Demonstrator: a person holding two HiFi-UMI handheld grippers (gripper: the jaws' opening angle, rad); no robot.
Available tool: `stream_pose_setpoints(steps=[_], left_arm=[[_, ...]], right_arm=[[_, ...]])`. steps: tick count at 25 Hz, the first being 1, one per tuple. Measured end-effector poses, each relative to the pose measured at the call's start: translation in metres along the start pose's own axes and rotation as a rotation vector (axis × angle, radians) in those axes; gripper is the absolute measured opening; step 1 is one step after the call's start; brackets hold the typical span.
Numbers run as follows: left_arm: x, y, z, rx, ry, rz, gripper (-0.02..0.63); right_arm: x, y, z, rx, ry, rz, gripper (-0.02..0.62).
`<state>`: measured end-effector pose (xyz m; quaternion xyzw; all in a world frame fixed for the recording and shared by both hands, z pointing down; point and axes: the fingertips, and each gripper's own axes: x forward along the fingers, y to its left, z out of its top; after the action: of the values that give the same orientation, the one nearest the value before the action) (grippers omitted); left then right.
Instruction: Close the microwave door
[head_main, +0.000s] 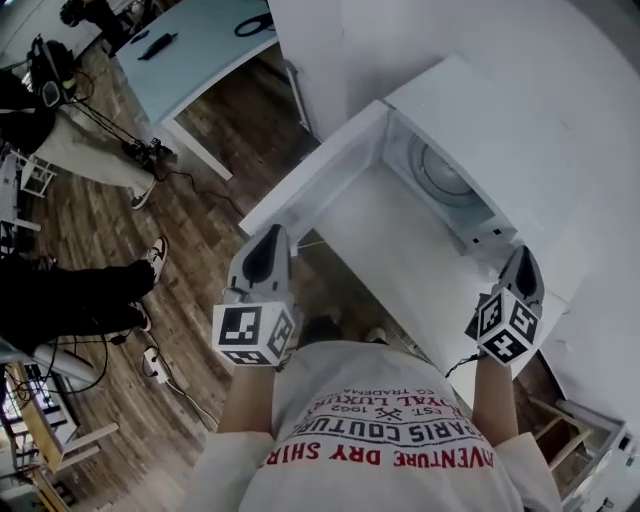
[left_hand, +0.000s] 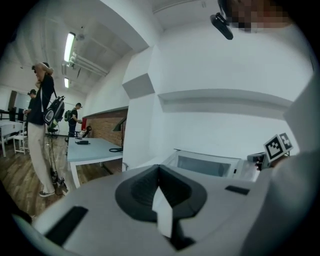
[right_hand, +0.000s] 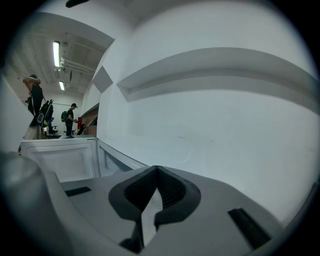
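The white microwave (head_main: 470, 150) stands on a white counter (head_main: 400, 265) against the wall, its cavity and round turntable (head_main: 440, 175) exposed. Its door (head_main: 315, 180) is swung wide open to the left. My left gripper (head_main: 267, 238) is shut and empty, hovering just in front of the door's outer edge, apart from it. My right gripper (head_main: 523, 258) is shut and empty too, by the microwave's right front corner. The left gripper view shows the left gripper (left_hand: 160, 172) aimed at the open door (left_hand: 207, 165). In the right gripper view, the right gripper (right_hand: 157, 172) faces the white wall, with the door (right_hand: 62, 160) at left.
A pale blue table (head_main: 190, 40) stands at the far left on the wooden floor (head_main: 210, 150), with cables trailing beneath it. People (head_main: 60, 290) stand to the left. The white wall (head_main: 520, 60) backs the microwave. The right gripper's marker cube (left_hand: 277, 146) shows at right.
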<state>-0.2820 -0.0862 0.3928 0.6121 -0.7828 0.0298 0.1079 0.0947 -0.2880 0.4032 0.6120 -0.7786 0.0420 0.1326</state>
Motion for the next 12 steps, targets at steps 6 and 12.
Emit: stream_pose_setpoints(steps=[6, 12], left_arm=[[-0.027, 0.059, -0.005, 0.020, -0.034, 0.176, 0.006], [-0.024, 0.098, -0.021, -0.039, -0.009, 0.198, 0.006]], right_arm=[[0.004, 0.003, 0.000, -0.020, 0.004, -0.034, 0.012], [0.002, 0.001, -0.001, 0.030, 0.014, -0.042, 0.012]])
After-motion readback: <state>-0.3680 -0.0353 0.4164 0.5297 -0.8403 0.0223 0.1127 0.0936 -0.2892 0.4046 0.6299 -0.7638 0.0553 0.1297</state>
